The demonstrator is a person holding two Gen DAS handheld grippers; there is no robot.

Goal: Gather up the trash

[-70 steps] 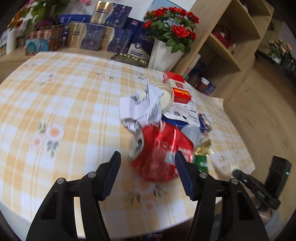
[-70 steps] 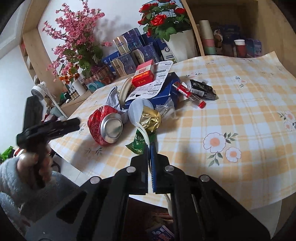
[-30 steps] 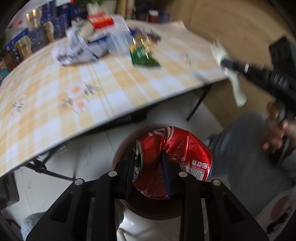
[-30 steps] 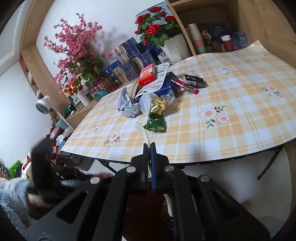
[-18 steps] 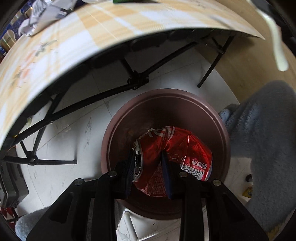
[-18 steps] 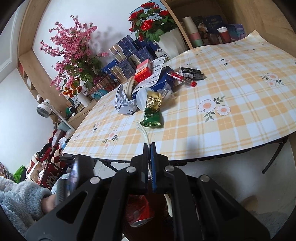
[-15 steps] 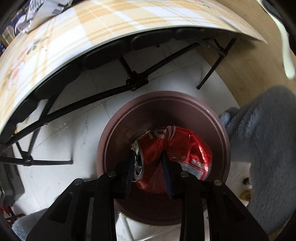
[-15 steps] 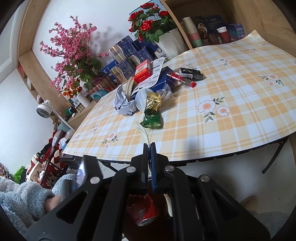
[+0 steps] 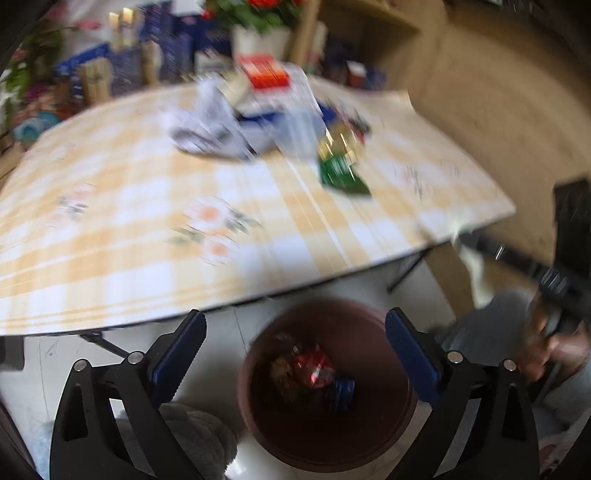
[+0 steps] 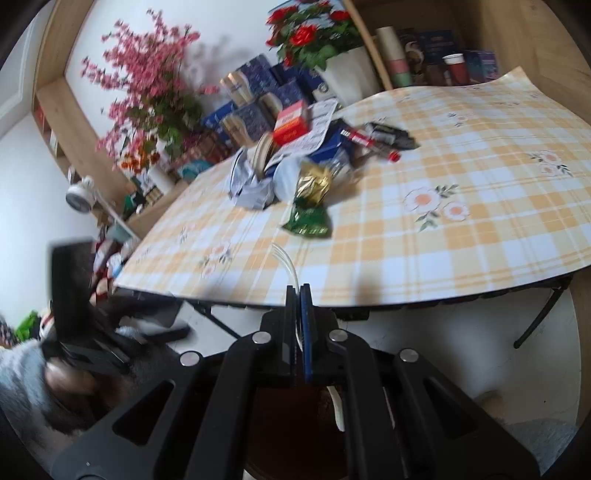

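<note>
checked tablecloth [image 10: 461, 258] (wooden shelves [image 10: 535, 33] behind)

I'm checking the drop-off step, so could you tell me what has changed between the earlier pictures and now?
The left gripper carried the crushed red can off the table over the brown bin; its jaws have just been opening, nothing is between them now, and the can lies in the bin. The right gripper stays shut on the white plastic fork. The rest of the trash is unmoved.
</note>
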